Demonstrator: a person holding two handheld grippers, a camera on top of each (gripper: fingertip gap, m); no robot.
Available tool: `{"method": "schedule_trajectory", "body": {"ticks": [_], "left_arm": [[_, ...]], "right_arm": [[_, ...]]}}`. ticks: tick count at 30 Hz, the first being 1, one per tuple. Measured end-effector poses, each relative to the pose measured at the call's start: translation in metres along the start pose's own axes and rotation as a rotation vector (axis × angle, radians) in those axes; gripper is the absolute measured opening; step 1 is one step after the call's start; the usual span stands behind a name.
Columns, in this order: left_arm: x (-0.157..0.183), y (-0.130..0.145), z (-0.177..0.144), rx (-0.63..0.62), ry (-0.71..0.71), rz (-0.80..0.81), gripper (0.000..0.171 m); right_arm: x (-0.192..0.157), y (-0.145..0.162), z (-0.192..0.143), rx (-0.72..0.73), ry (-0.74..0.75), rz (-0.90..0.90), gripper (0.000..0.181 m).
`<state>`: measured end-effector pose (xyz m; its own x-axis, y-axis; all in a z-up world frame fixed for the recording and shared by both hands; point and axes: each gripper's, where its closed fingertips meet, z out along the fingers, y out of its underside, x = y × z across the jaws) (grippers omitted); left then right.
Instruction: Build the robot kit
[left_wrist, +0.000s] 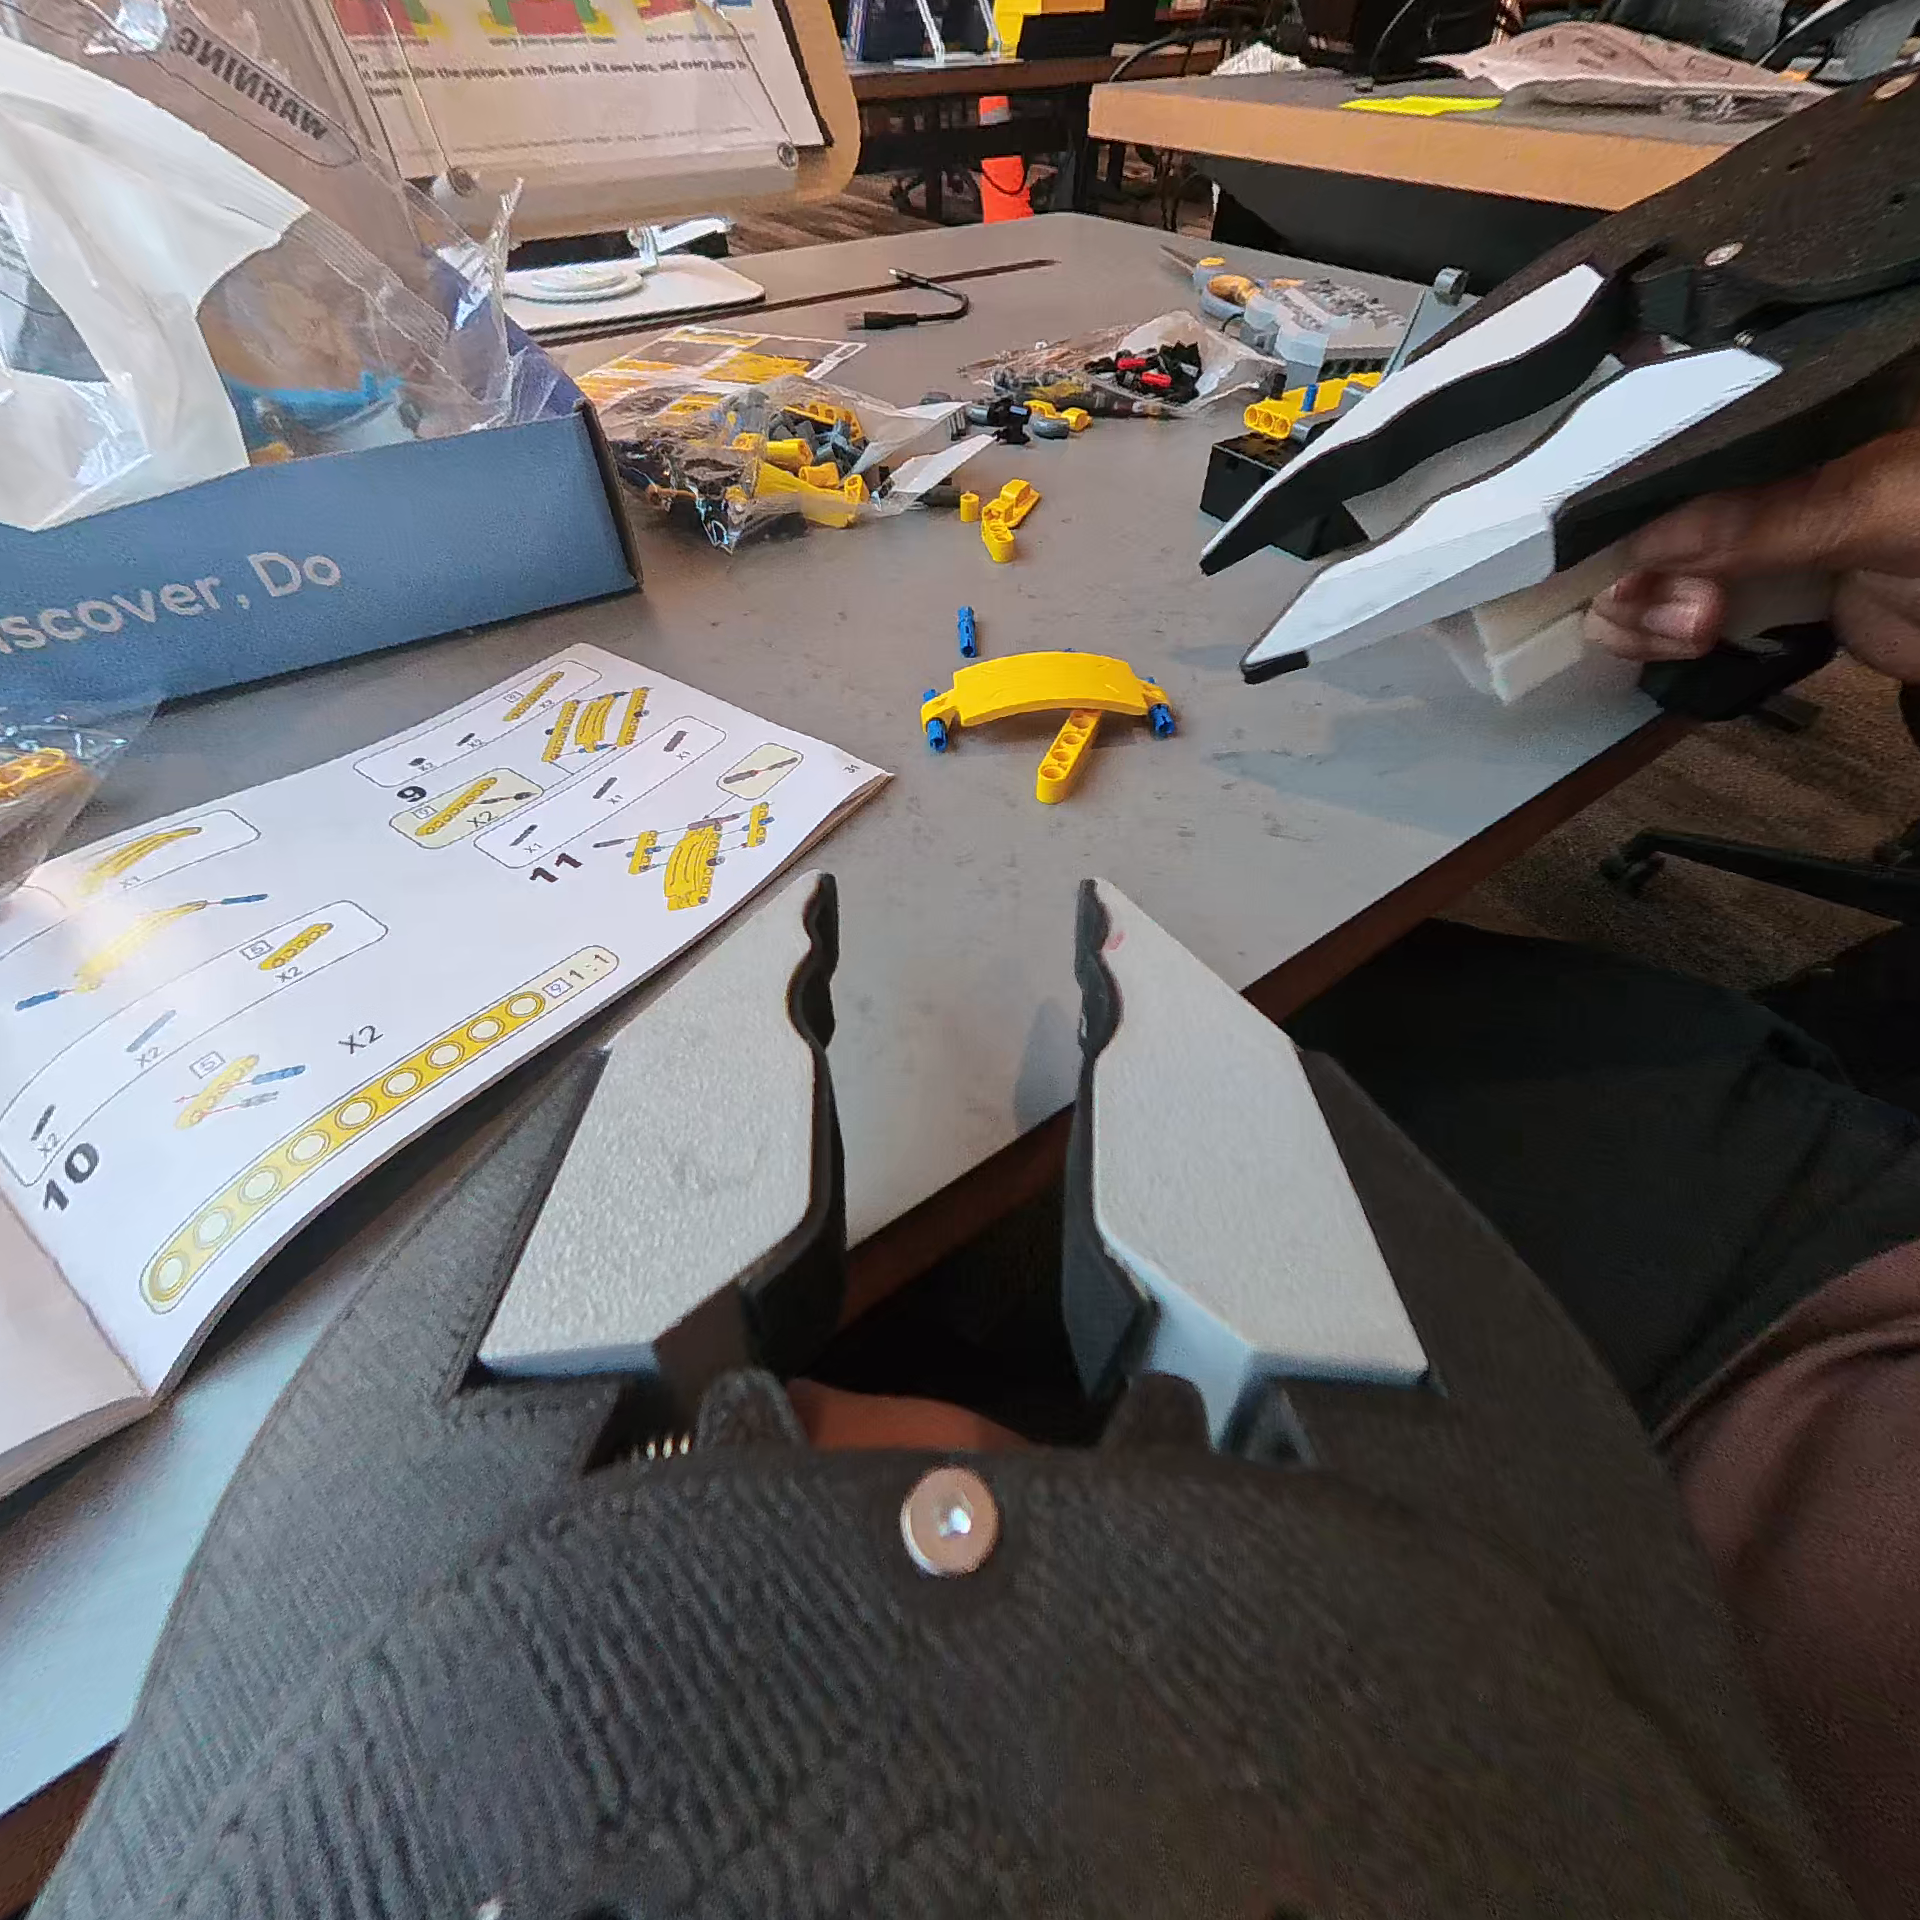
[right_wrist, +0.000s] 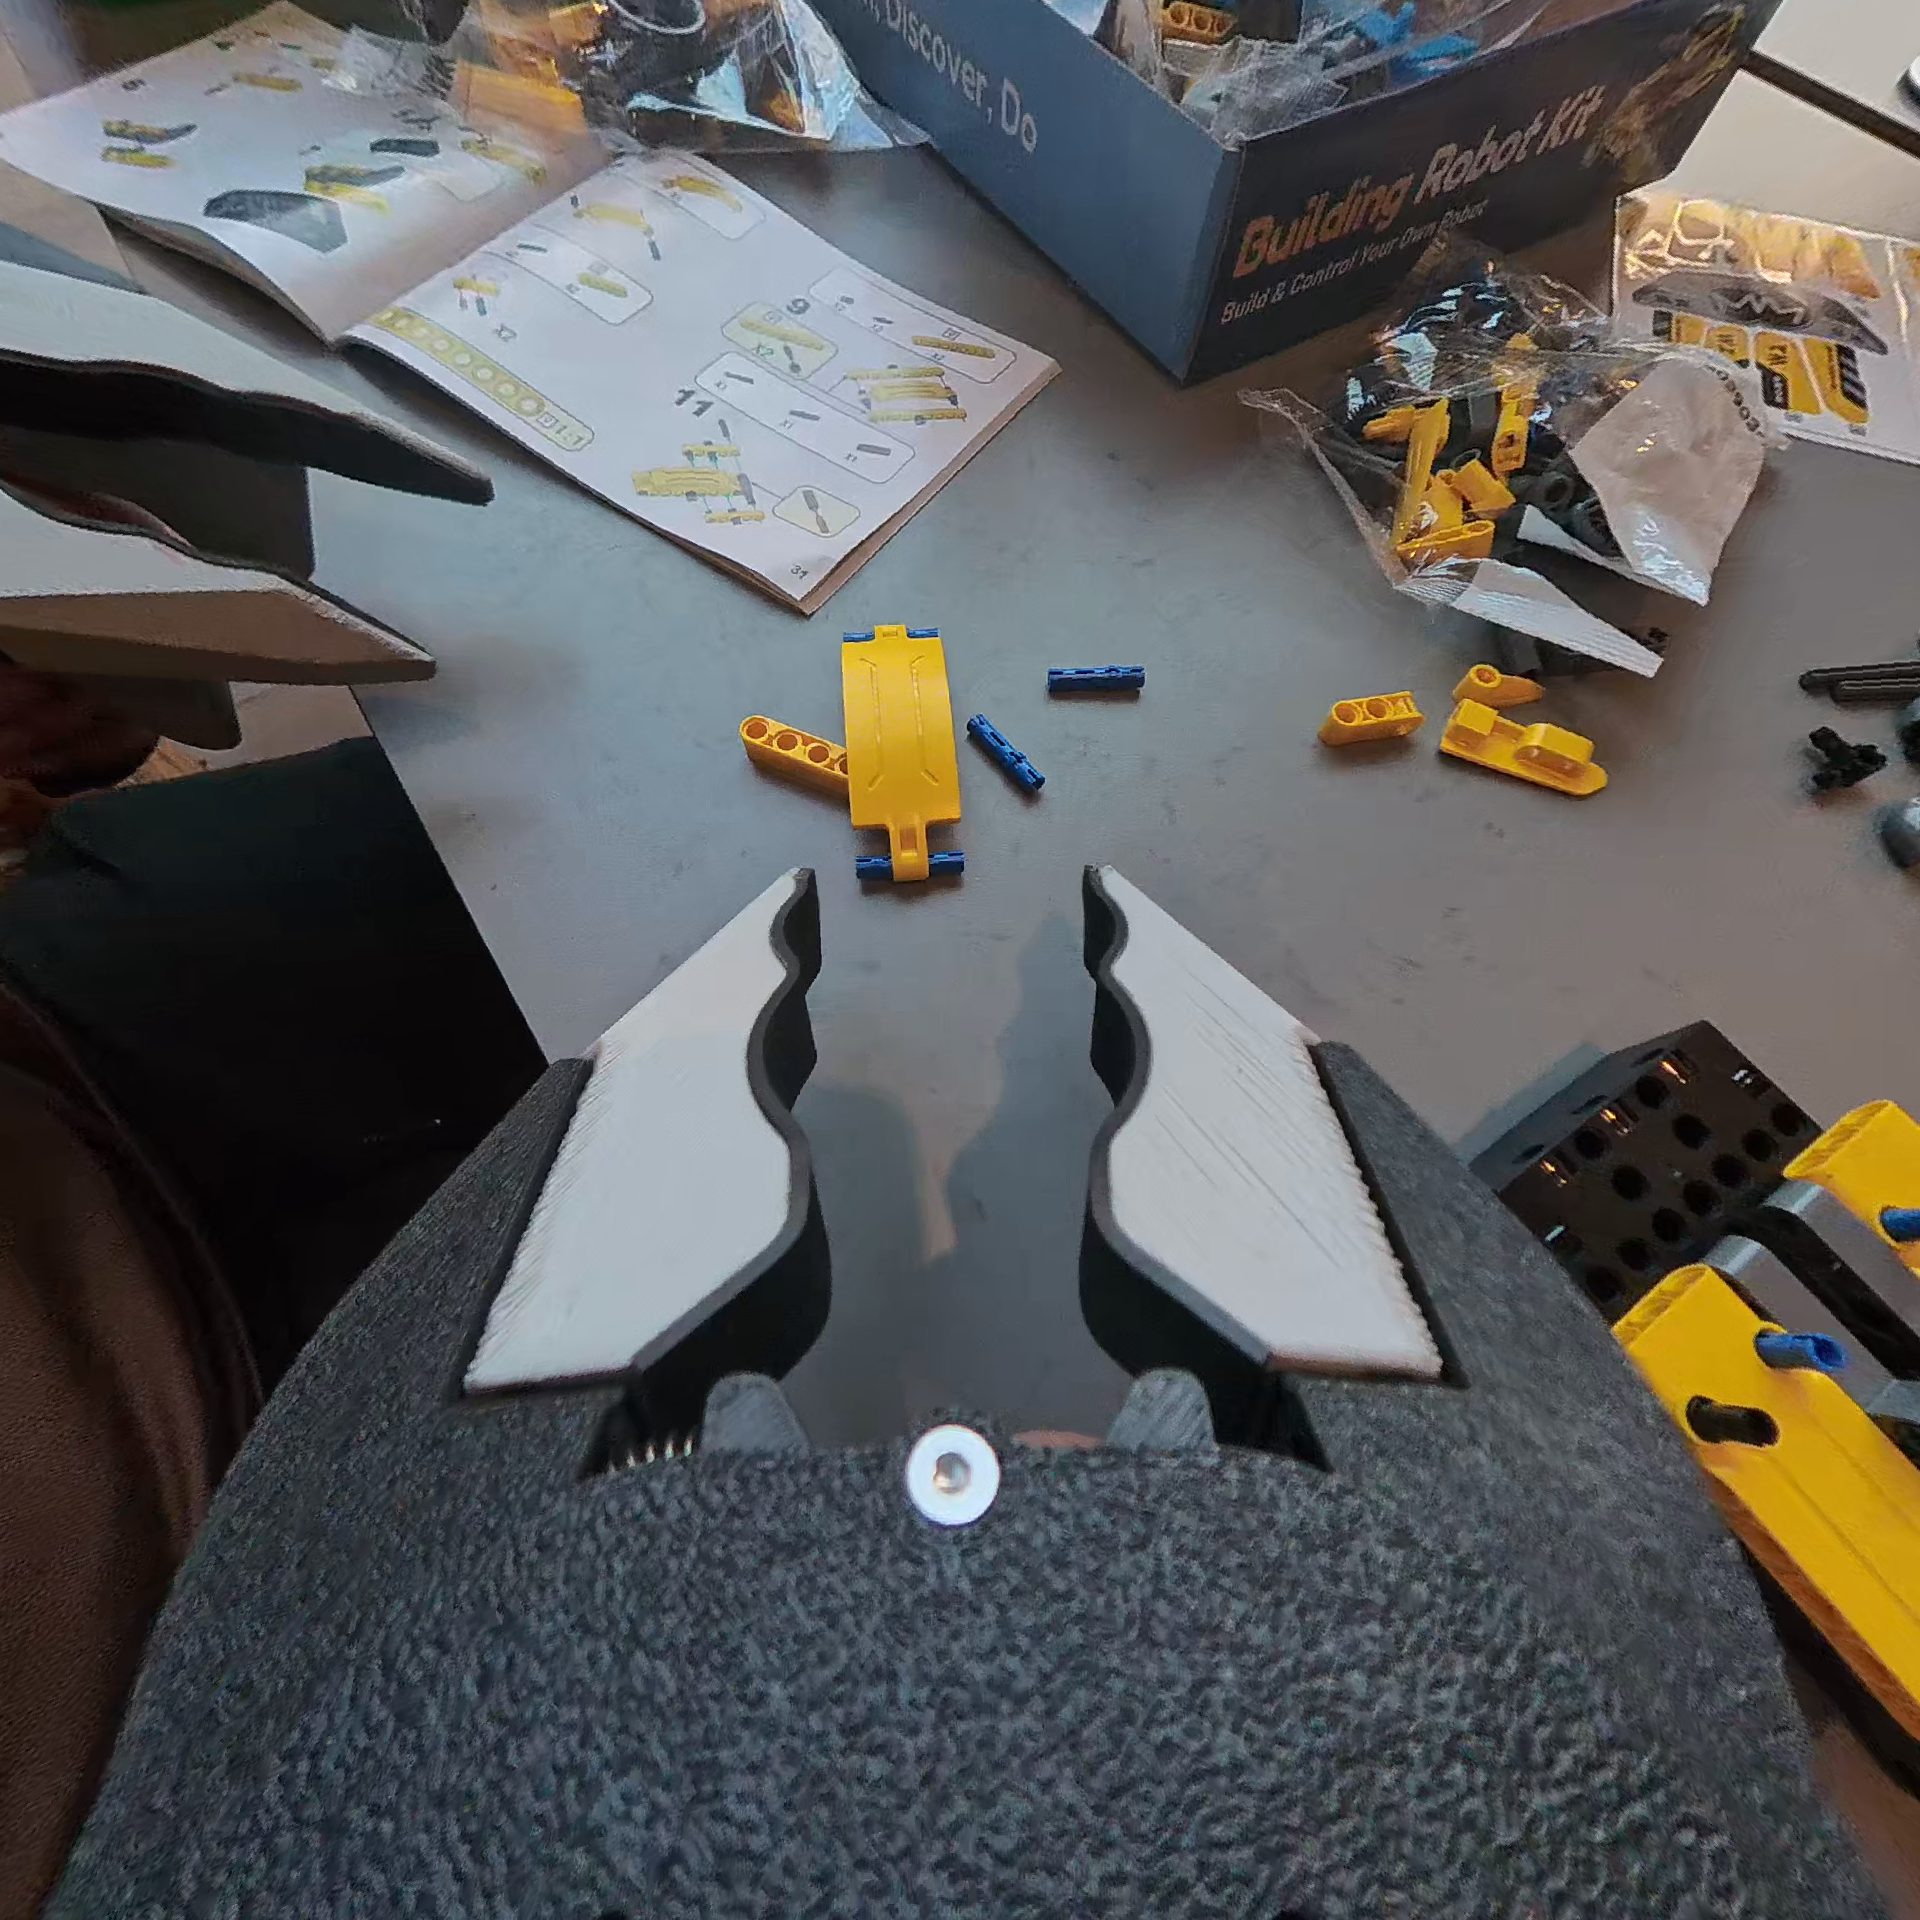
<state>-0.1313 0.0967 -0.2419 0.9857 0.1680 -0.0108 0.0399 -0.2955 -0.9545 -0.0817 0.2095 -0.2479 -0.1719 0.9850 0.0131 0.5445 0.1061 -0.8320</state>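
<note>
A curved yellow panel (left_wrist: 1042, 686) with blue pins at both ends lies on the grey table (left_wrist: 1299, 790), over a short yellow beam (left_wrist: 1068, 755). It also shows in the right wrist view (right_wrist: 900, 727), with the beam (right_wrist: 795, 750) to its left and two loose blue pins (right_wrist: 1005, 753) (right_wrist: 1094, 680) to its right. My left gripper (left_wrist: 954, 894) is open and empty above the table's near edge. My right gripper (right_wrist: 948, 881) is open and empty, just short of the panel. The right gripper also shows in the left wrist view (left_wrist: 1236, 613); the left gripper also shows in the right wrist view (right_wrist: 457, 571).
An open instruction booklet (left_wrist: 343, 935) lies left of the panel. A blue kit box (right_wrist: 1299, 156) with plastic bags stands behind it. A torn bag of parts (right_wrist: 1507, 488), loose yellow pieces (right_wrist: 1522, 743) and a black and yellow assembly (right_wrist: 1714, 1247) lie to the right.
</note>
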Motion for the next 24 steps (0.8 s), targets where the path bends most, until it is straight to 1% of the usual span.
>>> {"method": "schedule_trajectory", "body": {"ticks": [12, 24], "left_arm": [[-0.0031, 0.0014, -0.0048, 0.001, -0.017, -0.002, 0.042], [-0.0016, 0.0002, -0.0052, 0.008, -0.016, -0.001, 0.042]], "right_arm": [[-0.0056, 0.0057, 0.0052, -0.050, -0.042, -0.011, 0.050], [-0.0082, 0.0022, 0.0073, -0.037, -0.040, -0.034, 0.045]]}}
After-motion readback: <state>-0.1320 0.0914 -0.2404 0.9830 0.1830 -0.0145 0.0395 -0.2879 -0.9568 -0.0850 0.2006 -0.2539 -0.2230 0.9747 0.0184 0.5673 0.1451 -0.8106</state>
